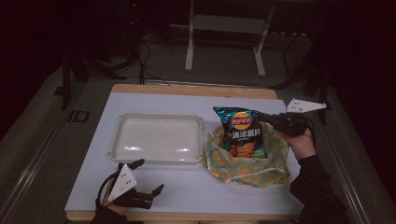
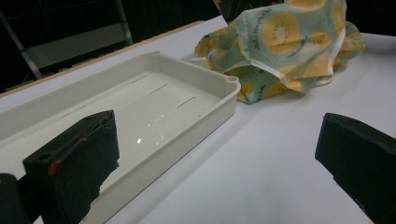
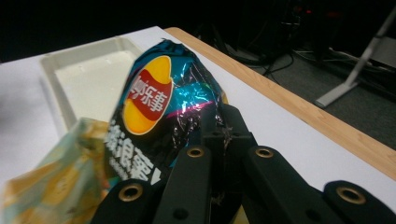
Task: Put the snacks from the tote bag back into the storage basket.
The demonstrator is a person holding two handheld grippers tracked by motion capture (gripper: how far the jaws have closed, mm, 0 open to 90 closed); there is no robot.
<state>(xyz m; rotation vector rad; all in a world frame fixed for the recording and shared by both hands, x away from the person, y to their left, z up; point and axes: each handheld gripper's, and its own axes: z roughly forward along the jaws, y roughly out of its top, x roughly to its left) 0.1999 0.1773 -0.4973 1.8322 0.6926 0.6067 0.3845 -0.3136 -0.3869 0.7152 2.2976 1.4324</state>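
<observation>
A blue and black chip bag (image 1: 241, 130) (image 3: 161, 112) stands upright inside a crumpled cloth bag printed with yellow fruit slices (image 1: 243, 163) (image 2: 285, 42). My right gripper (image 1: 267, 117) (image 3: 219, 128) is shut on the chip bag's upper right edge, held by a hand at the right. A white plastic tray (image 1: 156, 138) (image 2: 140, 93) (image 3: 88, 74), empty, lies at the table's centre left. My left gripper (image 1: 148, 176) (image 2: 215, 163) rests open near the front left edge, just in front of the tray, with nothing between its jaws.
A white sheet (image 1: 196, 186) covers the wooden table (image 1: 196, 88). Beyond the far edge, a white frame stand (image 1: 224, 37) and cables (image 1: 147, 60) sit on the dark floor. Bare white surface lies in front of the tray and the cloth bag.
</observation>
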